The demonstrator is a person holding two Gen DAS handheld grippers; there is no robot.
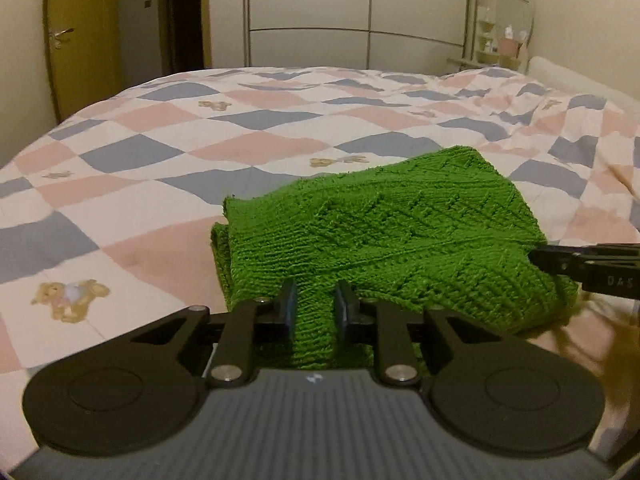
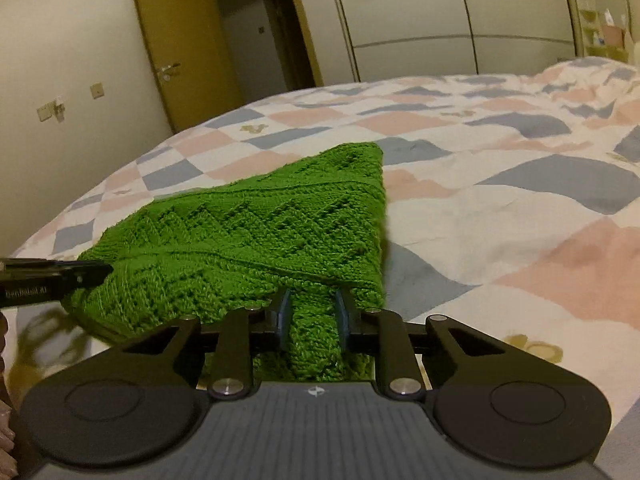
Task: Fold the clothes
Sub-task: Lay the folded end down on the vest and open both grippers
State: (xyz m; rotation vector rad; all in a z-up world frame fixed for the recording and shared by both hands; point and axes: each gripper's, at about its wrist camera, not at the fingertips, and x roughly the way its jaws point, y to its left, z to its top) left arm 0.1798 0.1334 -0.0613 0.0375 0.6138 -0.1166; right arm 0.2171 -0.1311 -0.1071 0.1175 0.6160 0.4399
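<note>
A green knitted sweater, folded over the checkered bed, is pinched along its near edge by the left hand-held gripper and right hand-held gripper, seemingly lifted slightly.

chunky green knit sweater, rough ribbed yarn, soft matt cotton checked quilt on the bed, left claw matt black plastic with shiny metal rivets, right claw same, glossy yellow wooden door
</note>
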